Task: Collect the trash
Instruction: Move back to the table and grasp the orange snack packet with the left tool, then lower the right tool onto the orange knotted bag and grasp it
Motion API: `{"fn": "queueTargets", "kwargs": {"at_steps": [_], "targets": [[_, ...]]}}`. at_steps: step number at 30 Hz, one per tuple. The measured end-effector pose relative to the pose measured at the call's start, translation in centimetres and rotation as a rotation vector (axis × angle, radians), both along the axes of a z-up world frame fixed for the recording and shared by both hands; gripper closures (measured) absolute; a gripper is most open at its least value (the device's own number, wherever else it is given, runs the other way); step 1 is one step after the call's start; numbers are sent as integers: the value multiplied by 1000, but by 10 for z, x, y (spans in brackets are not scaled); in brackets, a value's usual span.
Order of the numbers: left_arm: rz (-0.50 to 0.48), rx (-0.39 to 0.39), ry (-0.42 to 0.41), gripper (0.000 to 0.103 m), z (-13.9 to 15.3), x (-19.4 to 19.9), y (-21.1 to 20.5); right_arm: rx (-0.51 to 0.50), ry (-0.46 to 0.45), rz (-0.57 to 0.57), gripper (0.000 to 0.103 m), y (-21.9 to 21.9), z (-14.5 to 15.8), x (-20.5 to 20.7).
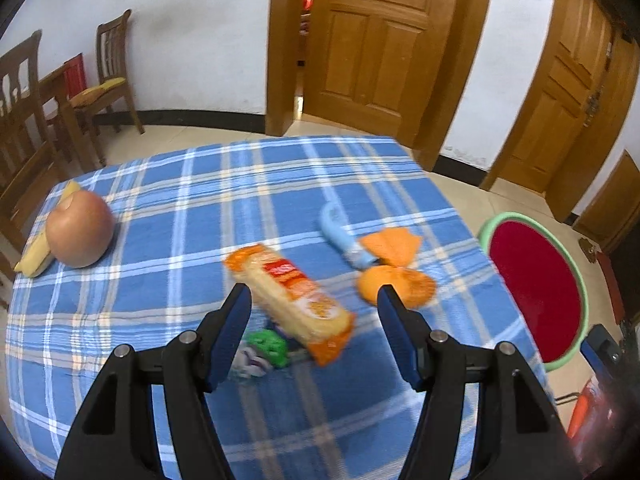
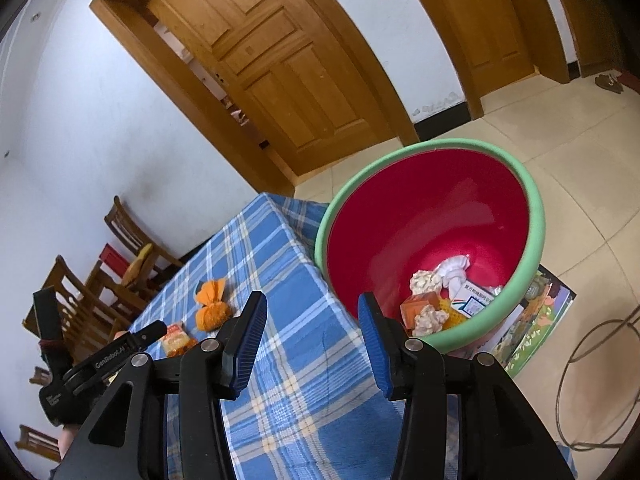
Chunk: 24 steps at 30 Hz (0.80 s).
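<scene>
A table covered in a blue plaid cloth [image 1: 180, 208] carries several bits of litter. The left gripper [image 1: 314, 300] hovers above the table with its jaws parted about halfway and nothing pinched between them. Just beyond its fingertips lies an orange-and-yellow biscuit packet [image 1: 294, 300], a long bar whose long axis runs diagonally, one crimped end pointing toward the far left corner and the other toward the near right edge. It lies flat on the cloth and looks slightly blurred. Tucked against its near-left side are a small green wrapper [image 1: 267, 346] and a crumpled whitish scrap [image 1: 250, 362]. Toward the right edge sits a twisted orange wrapper [image 1: 394, 276] shaped like a bow, with a pale blue curved object [image 1: 340, 236] just beside it. Near the far left corner rests a round apple [image 1: 79, 234] touching a yellow object [image 1: 38, 252]. The right gripper [image 2: 312, 312] hangs over the table's right edge, jaws likewise partly apart and empty. Just off that edge stands a red bin with a green rim [image 2: 536, 216], holding crumpled paper and wrappers at its bottom. Wooden chairs [image 1: 114, 68] and wooden doors [image 1: 372, 40] stand behind.
</scene>
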<state>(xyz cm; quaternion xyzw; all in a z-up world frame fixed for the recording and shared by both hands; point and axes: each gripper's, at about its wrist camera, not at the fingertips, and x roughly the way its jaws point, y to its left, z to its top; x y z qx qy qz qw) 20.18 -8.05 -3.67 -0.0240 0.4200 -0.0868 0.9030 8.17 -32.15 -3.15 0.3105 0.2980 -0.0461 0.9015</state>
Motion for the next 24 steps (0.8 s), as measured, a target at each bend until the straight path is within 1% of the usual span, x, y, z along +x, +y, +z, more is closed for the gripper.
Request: {"fn": "queueTargets", "kwargs": {"at_steps": [4, 7, 11, 16, 17, 19, 22, 24], "targets": [[42, -6, 19, 38, -8, 8, 15, -10, 11, 12, 54, 5, -1, 5], [57, -21, 48, 38, -18, 16, 20, -6, 17, 25, 54, 9, -3, 9], [59, -61, 78, 38, -27, 23, 21, -18, 24, 38, 54, 16, -3, 13], [52, -80, 104, 38, -36, 29, 14, -30, 27, 50, 54, 20, -2, 18], [48, -86, 108, 39, -36, 30, 14, -31, 29, 52, 54, 21, -2, 19], [30, -100, 108, 52, -38, 30, 11, -34, 35, 56, 54, 22, -3, 21], [4, -111, 103, 58, -38, 28, 8, -36, 38, 65, 54, 25, -4, 24], [-7, -121, 98, 59, -38, 27, 8, -34, 34, 73, 54, 28, -3, 25]]}}
